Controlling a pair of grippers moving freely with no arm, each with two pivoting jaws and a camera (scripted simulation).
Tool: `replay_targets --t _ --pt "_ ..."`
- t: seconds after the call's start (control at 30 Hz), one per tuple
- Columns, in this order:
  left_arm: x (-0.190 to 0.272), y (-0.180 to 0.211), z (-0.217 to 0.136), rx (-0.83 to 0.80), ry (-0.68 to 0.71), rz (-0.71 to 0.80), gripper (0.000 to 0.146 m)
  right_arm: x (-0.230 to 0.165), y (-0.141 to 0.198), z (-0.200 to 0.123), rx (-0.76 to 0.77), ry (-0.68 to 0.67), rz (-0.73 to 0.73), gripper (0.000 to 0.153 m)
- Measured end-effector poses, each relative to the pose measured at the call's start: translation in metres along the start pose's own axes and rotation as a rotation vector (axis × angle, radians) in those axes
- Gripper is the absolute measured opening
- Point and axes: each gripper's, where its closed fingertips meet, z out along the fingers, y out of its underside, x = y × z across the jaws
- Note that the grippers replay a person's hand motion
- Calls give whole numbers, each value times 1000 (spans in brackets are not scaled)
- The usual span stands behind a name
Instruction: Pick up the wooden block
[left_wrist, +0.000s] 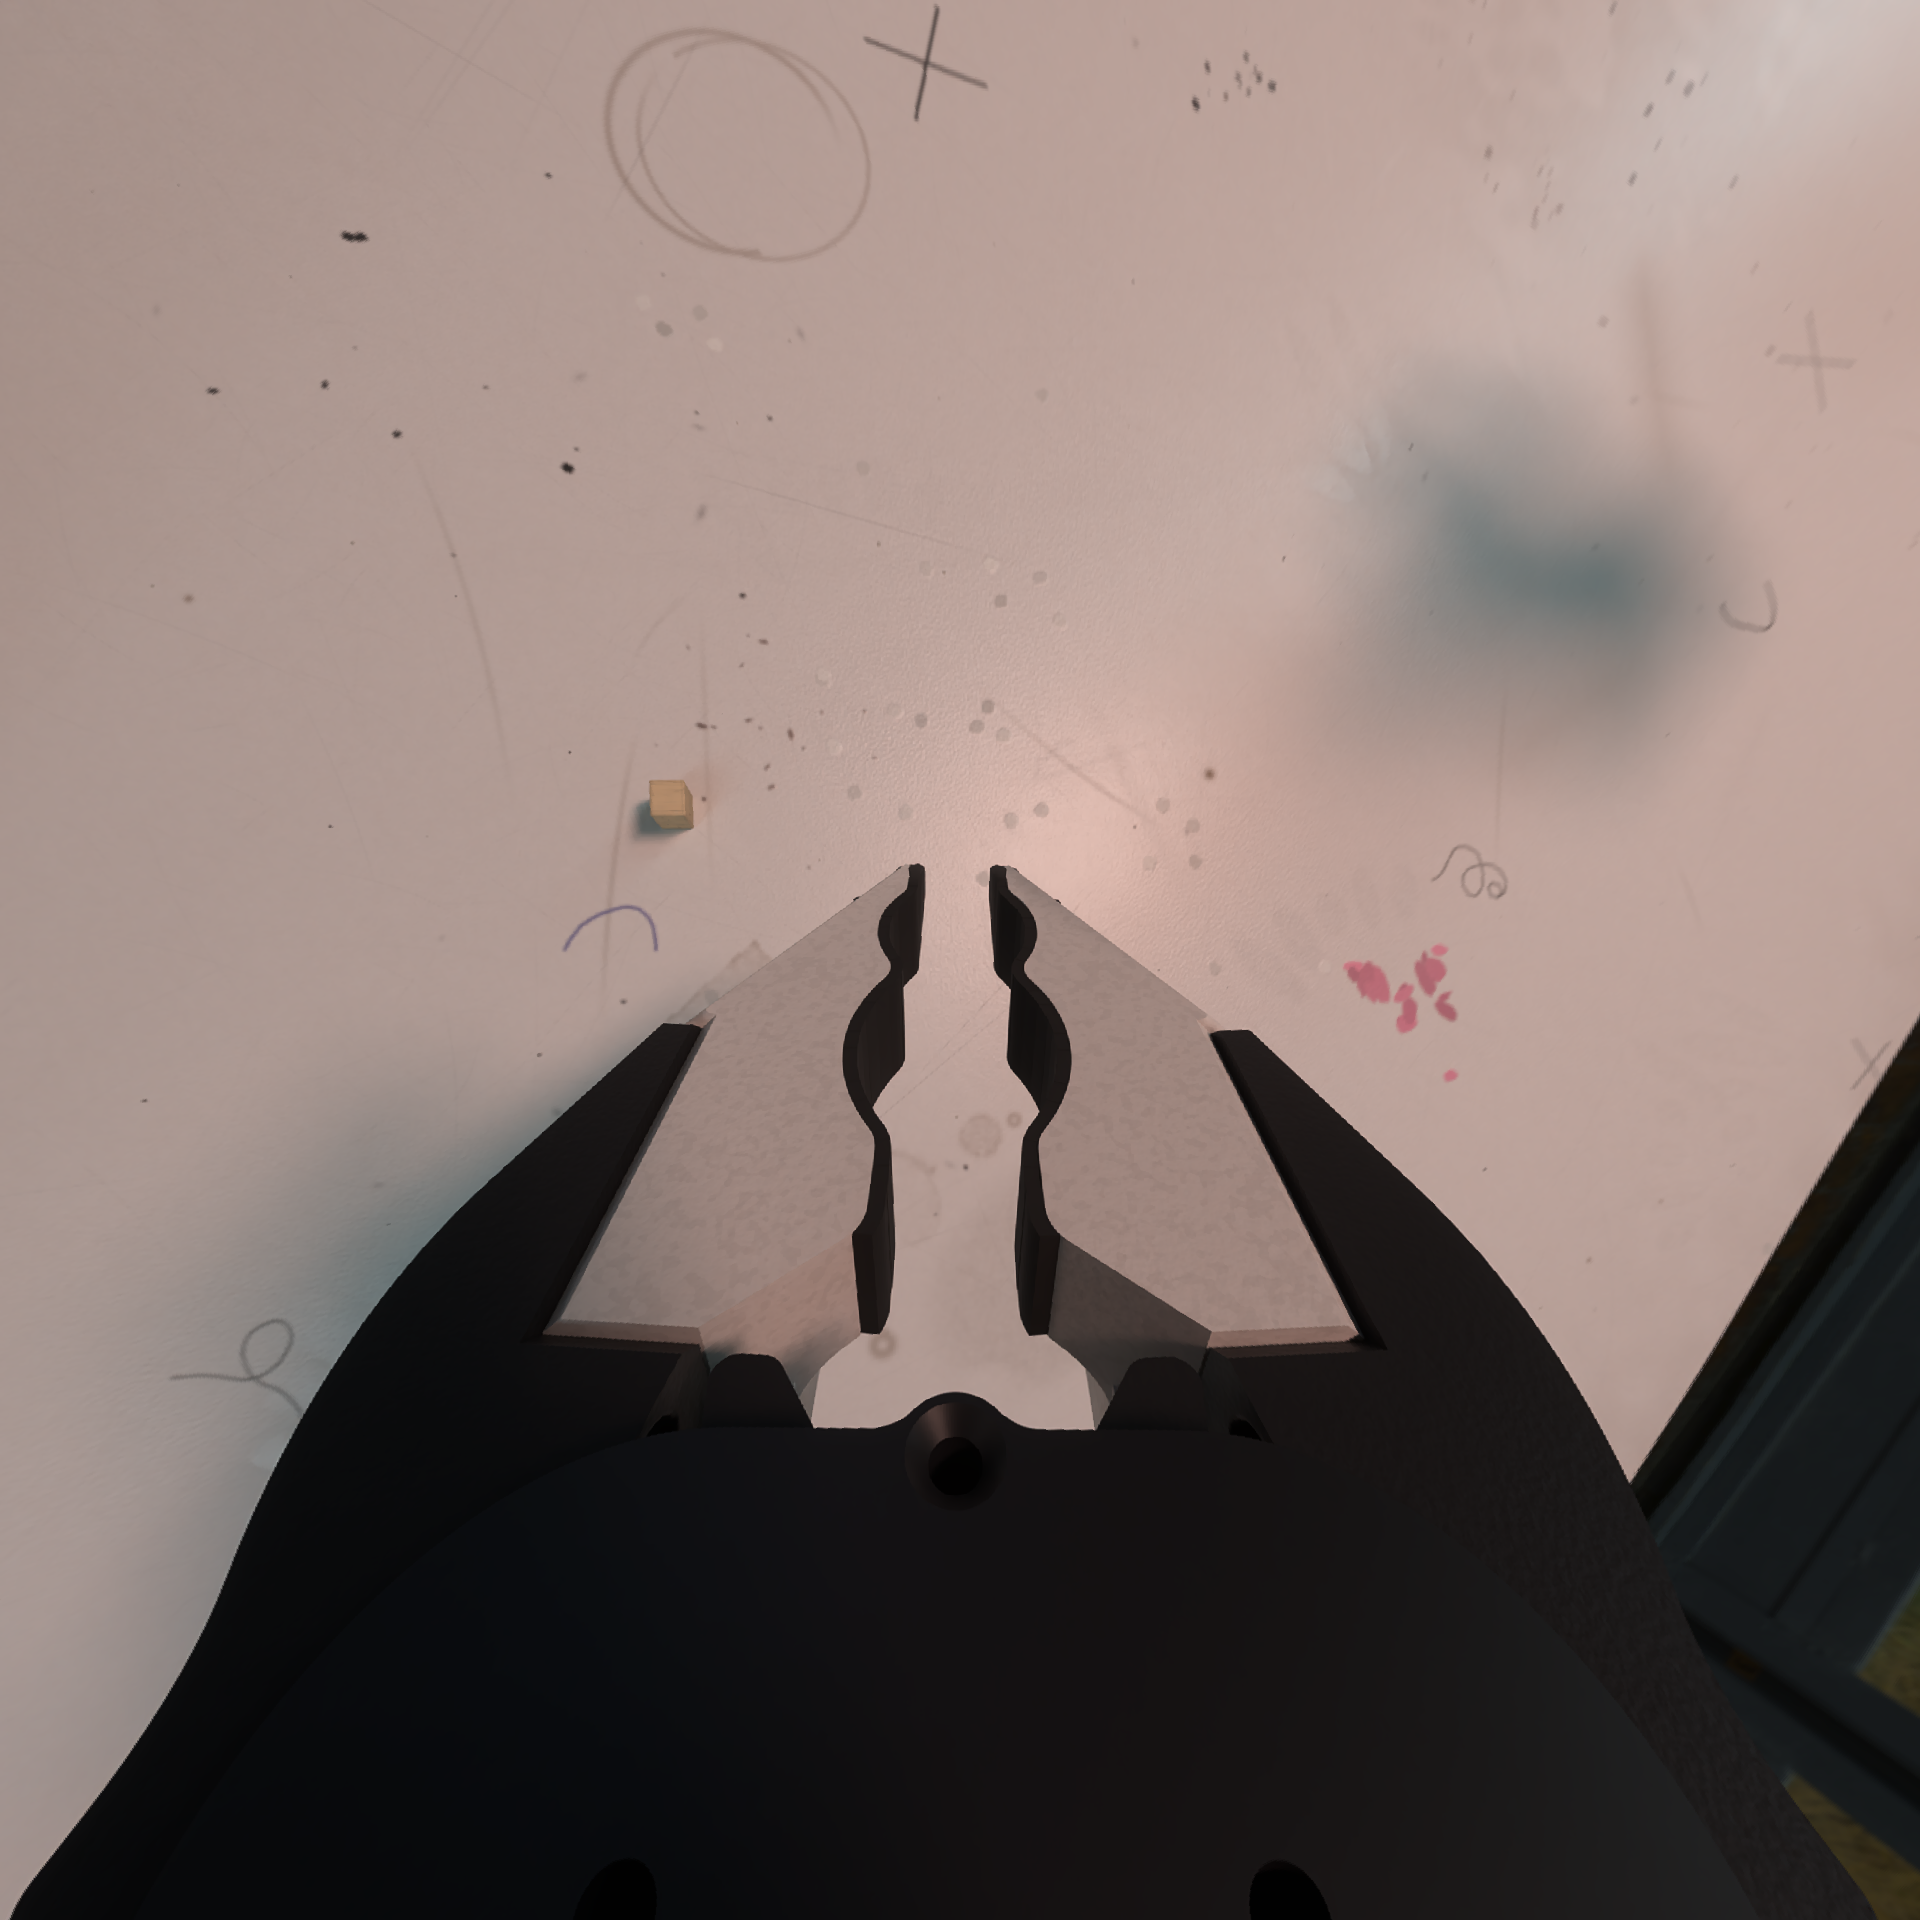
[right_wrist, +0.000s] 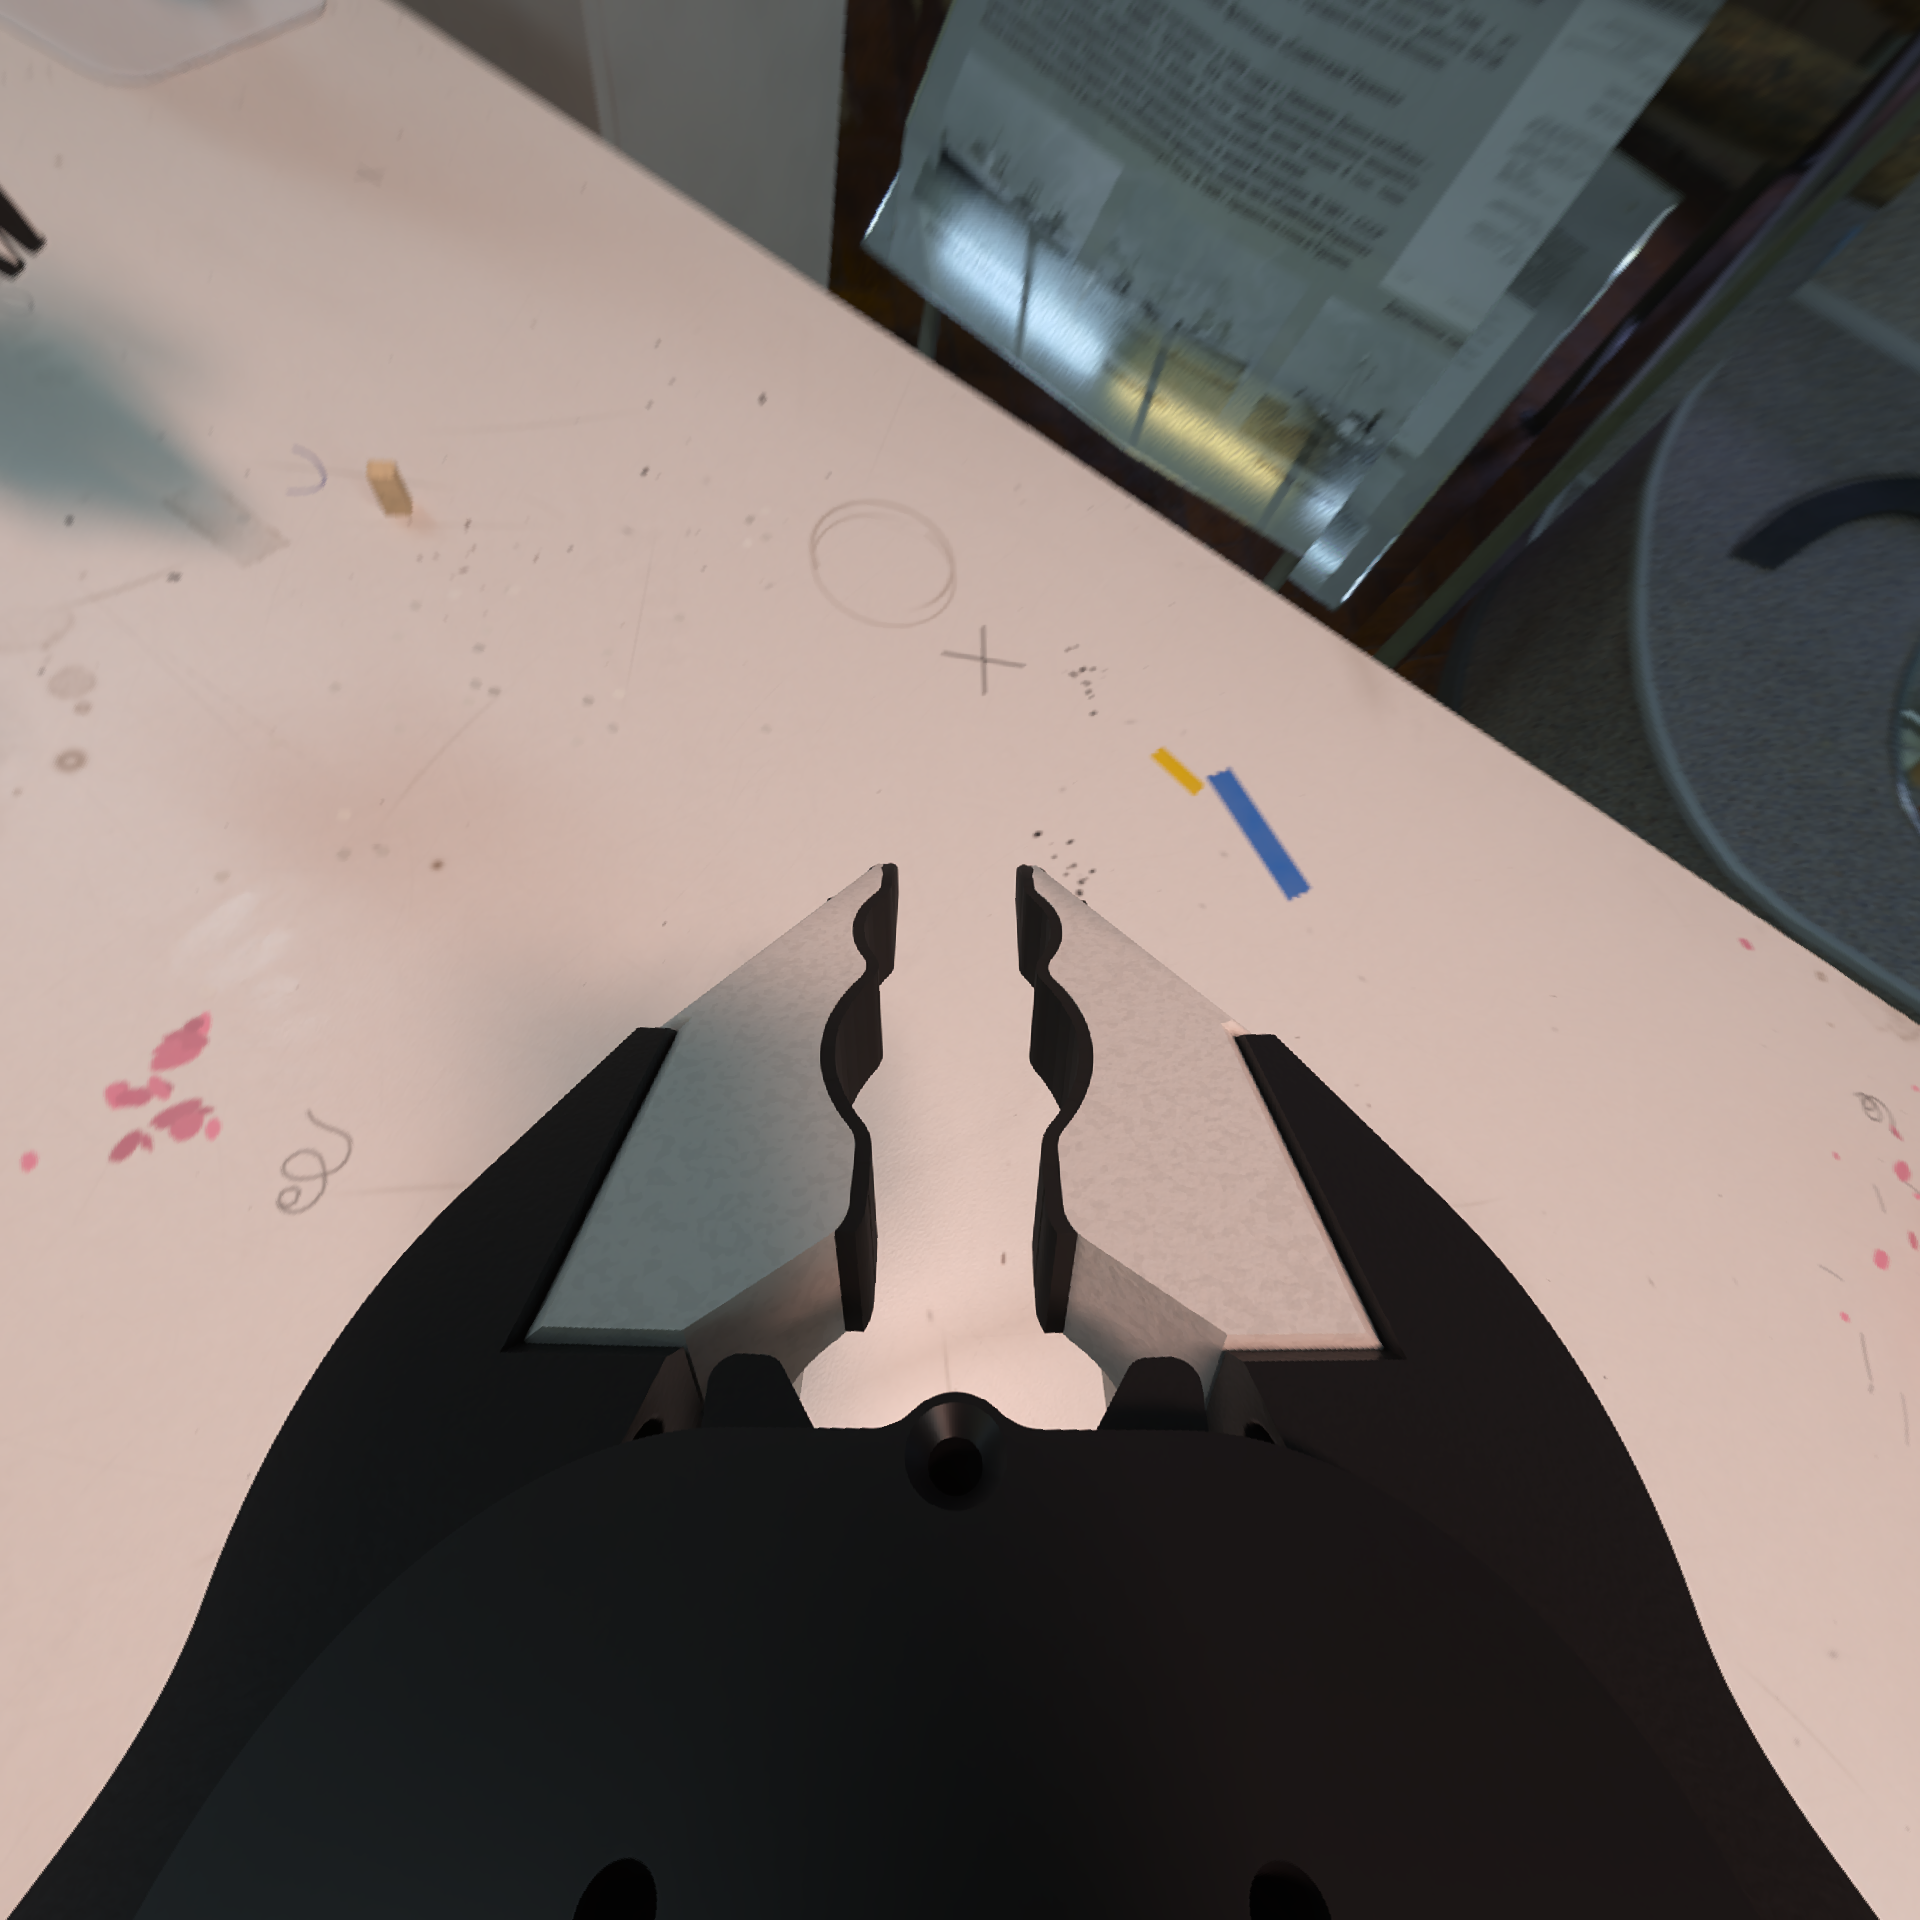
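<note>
- Wooden block (left_wrist: 670, 805): a small, pale tan cube-like piece of wood lying on the pale pinkish-white tabletop (left_wrist: 1039, 416), with nothing gripping it.
- In the left wrist view it sits ahead of and to the left of the left gripper (left_wrist: 956, 873), apart from the fingertips, just above a short purple pen arc (left_wrist: 611, 925).
- The left gripper, black-bodied with 2 grey-faced fingers and wavy black pads, has its jaws a narrow gap apart, with only bare table between them.
- In the right wrist view the block (right_wrist: 389, 488) lies far off at the upper left, well apart from the right gripper (right_wrist: 957, 873).
- The right gripper, of the same build, has its jaws parted somewhat wider and holds nothing.
- A pencilled circle (right_wrist: 883, 563) and a pencilled cross (right_wrist: 983, 660) mark the table between the block and the right gripper's fingertips.
- A blue tape strip (right_wrist: 1258, 832) and a shorter yellow tape strip (right_wrist: 1177, 771) lie just right of the right gripper's tips.
- Pink paint blotches (right_wrist: 161, 1091) spot the table to its left.
</note>
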Motion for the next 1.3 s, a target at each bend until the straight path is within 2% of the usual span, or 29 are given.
replay_targets --t 0.17,0.27,0.5,0.7,0.83,0.9,1.0,1.1,1.17,1.3 --pt "-1 10 11 -92 -28 26 11 -21 13 27 -113 -63 -60 23" --pt "-23 21 25 -162 -101 6 10 -27 20 39 -162 -75 -85 23" --pt "-68 32 70 -163 -75 -113 0 -27 25 45 -194 -67 -108 23" --pt "-74 23 64 -69 -62 -148 0 -19 25 39 -182 -49 -90 23" --pt "-81 19 67 -46 -97 -150 10 -13 27 36 -186 -33 -87 23" --pt "-91 18 73 -43 -159 -139 20 -11 29 36 -193 -26 -89 23" --pt "-102 17 87 -38 -239 -66 24 -11 31 37 -205 -31 -93 23" --pt "-97 17 105 -30 -195 -29 26 -12 34 39 -220 -34 -104 23" --pt "-94 23 114 -69 -156 -34 34 -13 35 40 -232 -37 -116 23" --pt "-103 34 122 -152 -254 11 37 -14 39 41 -253 -38 -132 23"
